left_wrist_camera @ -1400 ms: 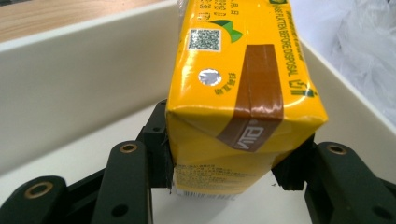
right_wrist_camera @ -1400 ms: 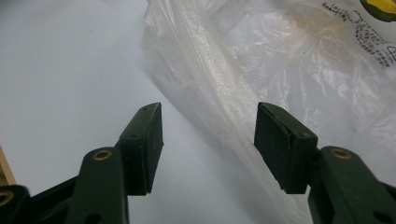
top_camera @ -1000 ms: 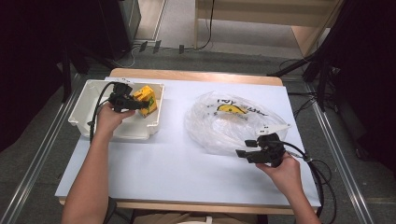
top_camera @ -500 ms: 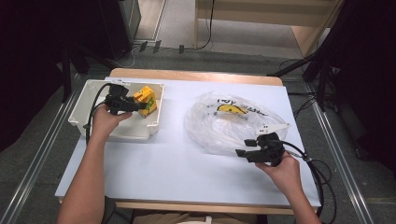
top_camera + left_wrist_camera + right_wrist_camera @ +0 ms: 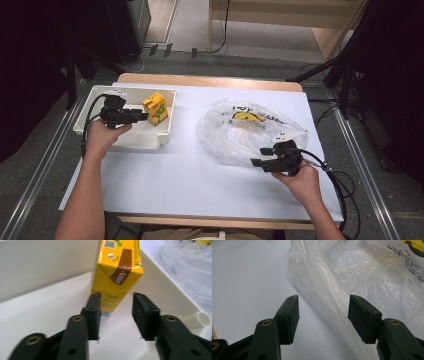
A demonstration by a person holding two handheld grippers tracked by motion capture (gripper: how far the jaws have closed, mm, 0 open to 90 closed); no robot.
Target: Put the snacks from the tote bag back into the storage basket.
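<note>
A yellow drink carton (image 5: 156,107) stands upright in the white tray (image 5: 125,145) at the left of the table. My left gripper (image 5: 142,116) is level inside the tray and points at the carton. In the left gripper view the carton (image 5: 117,272) stands just past the gripper (image 5: 117,296); the jaws have just been closing, stand partly open, and hold nothing between the pads. My right gripper (image 5: 260,156) rests open at the near edge of a clear plastic bag (image 5: 245,130). In the right gripper view a fold of the bag (image 5: 374,277) runs between the open jaws of the gripper (image 5: 323,298), with no pad pressing on it.
The tray's white wall (image 5: 37,265) rises to the left of the carton. The table has a white top (image 5: 190,185) with a wooden far edge. Black cables trail from both grippers. Metal rails run along the floor on both sides.
My left gripper has drawn back to the left, away from the carton, which now stands free in the tray. Its jaws are narrower. The right hand has kept still.
</note>
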